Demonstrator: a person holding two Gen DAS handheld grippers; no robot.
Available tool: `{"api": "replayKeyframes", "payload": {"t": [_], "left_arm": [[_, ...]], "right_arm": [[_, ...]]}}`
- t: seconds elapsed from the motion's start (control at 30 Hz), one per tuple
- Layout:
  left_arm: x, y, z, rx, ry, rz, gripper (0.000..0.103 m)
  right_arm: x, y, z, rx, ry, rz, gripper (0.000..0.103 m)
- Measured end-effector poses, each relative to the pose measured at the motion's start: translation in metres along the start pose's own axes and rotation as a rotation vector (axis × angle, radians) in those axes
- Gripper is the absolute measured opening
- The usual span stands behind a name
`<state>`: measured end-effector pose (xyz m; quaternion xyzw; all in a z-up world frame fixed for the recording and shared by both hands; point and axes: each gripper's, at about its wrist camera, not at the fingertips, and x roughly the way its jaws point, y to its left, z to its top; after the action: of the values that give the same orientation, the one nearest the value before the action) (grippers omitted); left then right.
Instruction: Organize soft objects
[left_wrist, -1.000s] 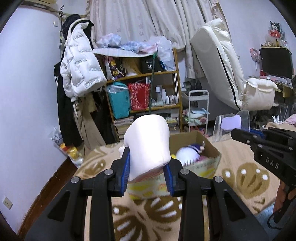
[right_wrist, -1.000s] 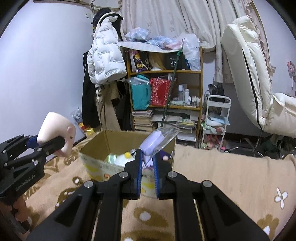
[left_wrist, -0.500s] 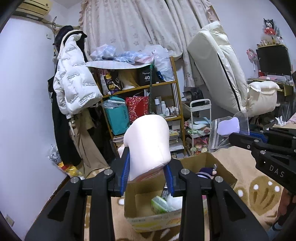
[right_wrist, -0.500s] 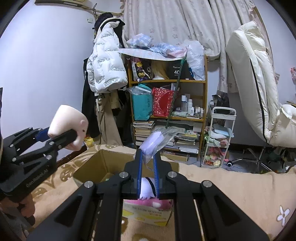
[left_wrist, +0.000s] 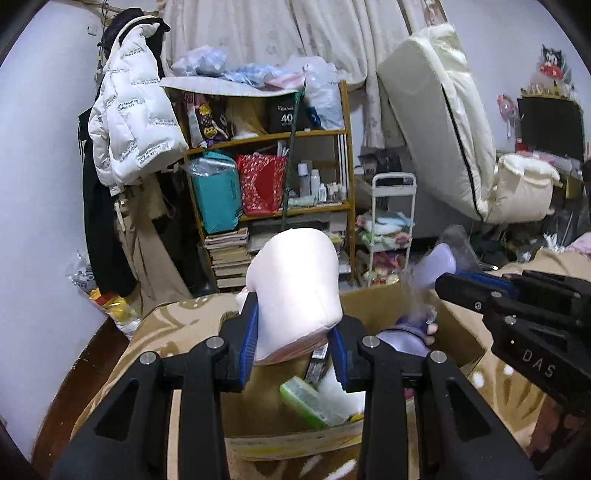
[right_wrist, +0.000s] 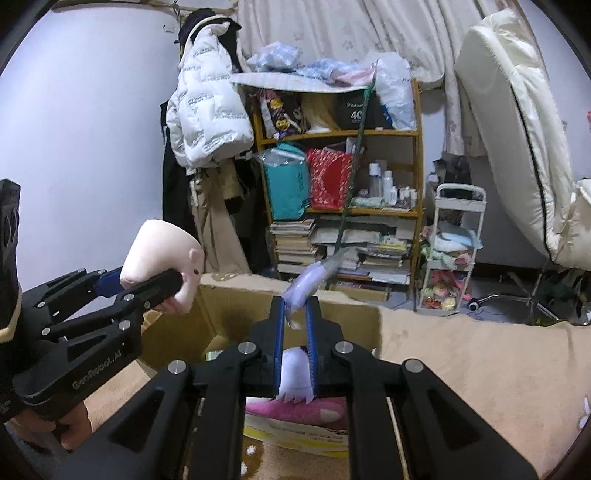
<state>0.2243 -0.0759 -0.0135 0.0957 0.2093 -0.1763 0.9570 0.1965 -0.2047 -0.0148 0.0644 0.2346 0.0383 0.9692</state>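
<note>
My left gripper (left_wrist: 293, 317) is shut on a pale pink plush toy (left_wrist: 295, 288), holding it over the open cardboard box (left_wrist: 391, 295). From the right wrist view the same pink plush toy (right_wrist: 159, 258) hangs at the box's left rim. My right gripper (right_wrist: 295, 306) is shut on the edge of a clear plastic bag with a lilac soft item (right_wrist: 314, 277) inside, above the cardboard box (right_wrist: 236, 314). Inside the box lie a white plush (right_wrist: 295, 373), a pink plush (right_wrist: 295, 410) and a green packet (left_wrist: 310, 402).
The box sits on a beige patterned blanket (right_wrist: 461, 354). Behind it stand a crowded wooden shelf (left_wrist: 273, 173), a white trolley (left_wrist: 391, 221), a hanging white jacket (left_wrist: 133, 125) and a leaning cream mattress (left_wrist: 443, 136). A person's hand (right_wrist: 70, 424) holds the left gripper's handle.
Both grippers have moved forward and a little down, from in front of the box to over its opening. Each still holds its item. The box's contents now show beneath the fingers.
</note>
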Motion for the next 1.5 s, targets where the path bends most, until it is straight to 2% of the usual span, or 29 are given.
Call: {"api": "replayKeyframes", "payload": {"t": [0.13,0.33,0.4,0.47,0.53,0.63,0.73,0.8,0.87,1.0,1.03,1.07,1.17,1.5], "left_arm": [[0.009,0.001,-0.009,-0.018,0.048,-0.020,0.035],[0.014,-0.001,-0.021,-0.017,0.092,-0.009,0.042],[0.015,-0.002,-0.024,-0.007,0.101,-0.003,0.043],[0.014,-0.003,-0.024,0.001,0.104,0.004,0.048],[0.007,-0.005,-0.023,0.007,0.083,0.021,0.062],[-0.004,-0.005,-0.019,0.005,0.065,0.037,0.072],[-0.018,-0.002,-0.016,-0.014,0.063,0.056,0.075],[-0.032,0.000,-0.016,-0.032,0.056,0.094,0.081],[-0.044,0.003,-0.015,-0.054,0.055,0.110,0.087],[-0.079,0.008,-0.016,-0.069,0.048,0.141,0.093],[-0.086,0.009,-0.016,-0.066,0.045,0.150,0.096],[-0.094,0.008,-0.016,-0.059,0.038,0.159,0.097],[-0.121,0.003,-0.018,-0.022,0.013,0.194,0.097],[-0.187,-0.006,-0.019,-0.026,-0.040,0.178,0.102]], "right_arm": [[0.011,-0.005,-0.010,0.052,0.060,0.064,0.012],[0.021,-0.012,-0.023,0.106,0.111,0.107,0.012],[0.023,-0.012,-0.027,0.103,0.122,0.097,0.012],[0.021,-0.012,-0.028,0.103,0.127,0.097,0.012],[0.018,-0.013,-0.028,0.109,0.127,0.094,0.012],[0.012,-0.013,-0.024,0.103,0.125,0.088,0.013],[0.001,-0.014,-0.020,0.101,0.115,0.080,0.014],[-0.010,-0.014,-0.016,0.096,0.100,0.072,0.021],[-0.022,-0.014,-0.014,0.089,0.080,0.066,0.046],[-0.053,-0.009,-0.009,0.054,0.029,0.040,0.062],[-0.060,-0.009,-0.008,0.048,0.022,0.035,0.072],[-0.069,-0.008,-0.007,0.044,0.014,0.028,0.082],[-0.089,-0.010,-0.003,0.058,-0.003,0.029,0.101],[-0.154,-0.007,-0.007,0.025,-0.068,-0.007,0.103]]}}
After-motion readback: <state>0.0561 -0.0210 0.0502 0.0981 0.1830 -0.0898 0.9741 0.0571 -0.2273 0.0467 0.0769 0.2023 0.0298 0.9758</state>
